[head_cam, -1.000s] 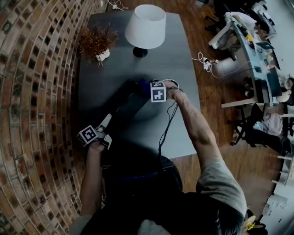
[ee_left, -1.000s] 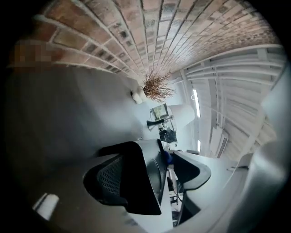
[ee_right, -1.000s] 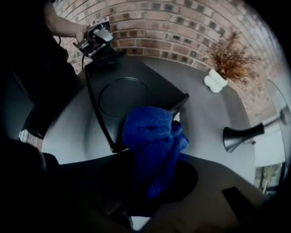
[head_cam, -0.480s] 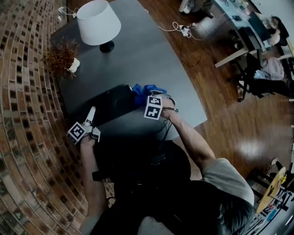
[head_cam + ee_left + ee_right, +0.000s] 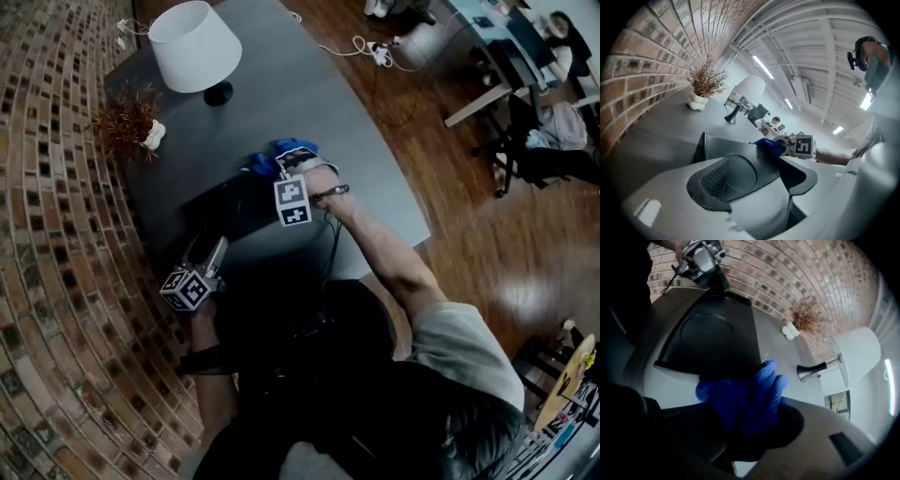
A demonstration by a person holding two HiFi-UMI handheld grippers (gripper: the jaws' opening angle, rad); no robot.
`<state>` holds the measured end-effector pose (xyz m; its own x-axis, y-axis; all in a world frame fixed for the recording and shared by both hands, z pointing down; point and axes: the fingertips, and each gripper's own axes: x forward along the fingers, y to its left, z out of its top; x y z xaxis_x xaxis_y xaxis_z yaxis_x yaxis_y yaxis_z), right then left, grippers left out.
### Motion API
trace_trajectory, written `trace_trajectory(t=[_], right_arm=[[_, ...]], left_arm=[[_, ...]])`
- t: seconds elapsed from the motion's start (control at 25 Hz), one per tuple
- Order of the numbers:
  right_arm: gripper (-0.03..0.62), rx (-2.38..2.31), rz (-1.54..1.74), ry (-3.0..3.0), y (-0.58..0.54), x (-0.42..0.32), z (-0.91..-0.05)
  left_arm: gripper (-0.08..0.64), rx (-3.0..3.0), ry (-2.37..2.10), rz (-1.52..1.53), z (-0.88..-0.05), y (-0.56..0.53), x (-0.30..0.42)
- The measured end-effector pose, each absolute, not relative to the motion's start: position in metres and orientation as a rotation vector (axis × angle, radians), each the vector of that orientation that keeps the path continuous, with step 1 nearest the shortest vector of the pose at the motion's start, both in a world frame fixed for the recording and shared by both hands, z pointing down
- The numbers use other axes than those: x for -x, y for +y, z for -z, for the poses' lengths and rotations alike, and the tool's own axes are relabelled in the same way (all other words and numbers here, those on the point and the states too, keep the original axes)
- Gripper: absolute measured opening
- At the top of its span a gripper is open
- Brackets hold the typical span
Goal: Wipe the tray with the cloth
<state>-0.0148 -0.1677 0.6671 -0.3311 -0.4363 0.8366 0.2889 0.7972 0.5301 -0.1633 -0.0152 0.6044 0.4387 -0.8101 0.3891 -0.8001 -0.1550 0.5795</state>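
Note:
A black tray (image 5: pixel 225 211) lies on the grey table (image 5: pixel 309 103). My right gripper (image 5: pixel 283 176) is shut on a bunched blue cloth (image 5: pixel 289 150), which rests at the tray's far right edge. In the right gripper view the cloth (image 5: pixel 745 399) fills the jaws, with the tray (image 5: pixel 712 333) just beyond. My left gripper (image 5: pixel 214 251) is at the tray's near left corner, its jaws closing with the corner between them. The right gripper view shows the left gripper (image 5: pixel 701 261) clamped on that corner. From the left gripper view I see the tray wall (image 5: pixel 705 145) and the cloth (image 5: pixel 769 145).
A white lamp (image 5: pixel 195 47) and a dried plant in a white pot (image 5: pixel 127 117) stand at the table's far end. A brick wall (image 5: pixel 47 234) runs along the left. Wooden floor, cables and office desks (image 5: pixel 506 66) lie to the right.
The right gripper has slid the cloth along the tray's right side toward its far end. The left gripper stays at the tray's near corner. The head view has shifted.

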Motion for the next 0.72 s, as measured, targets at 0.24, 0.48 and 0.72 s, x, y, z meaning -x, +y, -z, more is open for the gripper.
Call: trace_trajectory(t=[0.24, 0.48, 0.72], right_arm=[[0.121, 0.036, 0.866, -1.666, -0.086, -0.011, -0.659], [0.121, 0.057, 0.610, -1.715, -0.085, -0.054, -0.673], [0.123, -0.133, 0.703, -1.767, -0.172, 0.004, -0.662]], left_arm=[[0.339, -1.953, -1.353, -0.029, -0.605, -0.017, 0.162], [0.339, -1.955, -1.370, -0.060, -0.608, -0.018, 0.162], [0.339, -1.947, -1.376, -0.064, -0.610, -0.014, 0.158]])
